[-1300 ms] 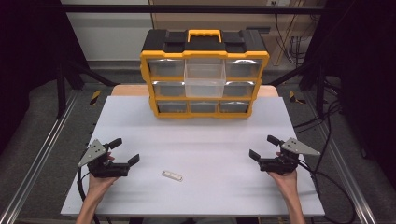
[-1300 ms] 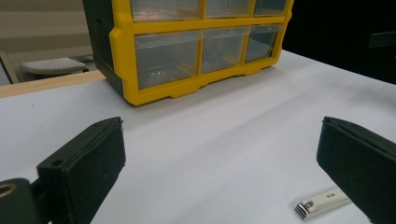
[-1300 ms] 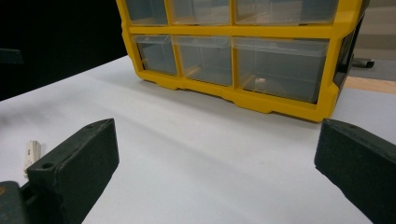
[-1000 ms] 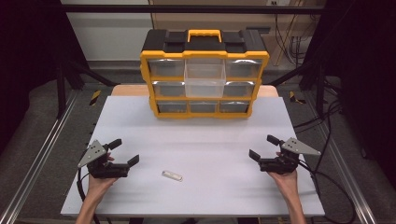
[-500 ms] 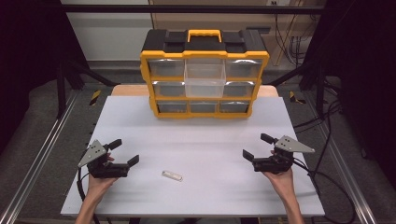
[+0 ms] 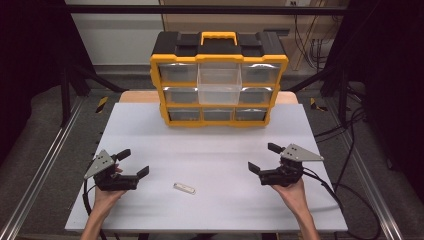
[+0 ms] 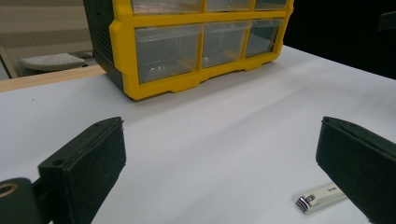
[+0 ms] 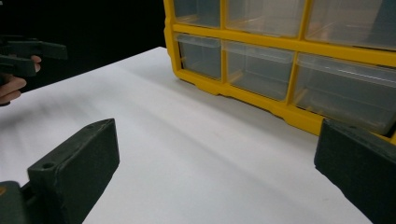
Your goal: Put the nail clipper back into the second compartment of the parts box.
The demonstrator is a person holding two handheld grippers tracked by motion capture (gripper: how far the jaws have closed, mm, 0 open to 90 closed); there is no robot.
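A small silver nail clipper [image 6: 184, 188] lies flat on the white table [image 6: 215, 150], near the front and left of centre. My left gripper [image 6: 135, 162] stands open just left of it, jaws wide apart with nothing between them. In the left gripper view the nail clipper [image 7: 320, 198] lies close to the right-hand jaw of the left gripper [image 7: 219, 177]. My right gripper [image 6: 262, 157] is open too, at the front right and well away from the clipper. The right gripper [image 8: 219, 177] faces the lower drawers of the organizer [image 8: 280, 60].
A yellow and black drawer organizer [image 6: 219, 80] with clear drawers stands at the back centre of the table; its upper middle drawer sticks out a little. The organizer [image 7: 187, 46] fills the far end of the left gripper view. Cables trail off the right side.
My right gripper has shifted left, toward the middle of the table, still open. The left gripper and the nail clipper have stayed put.
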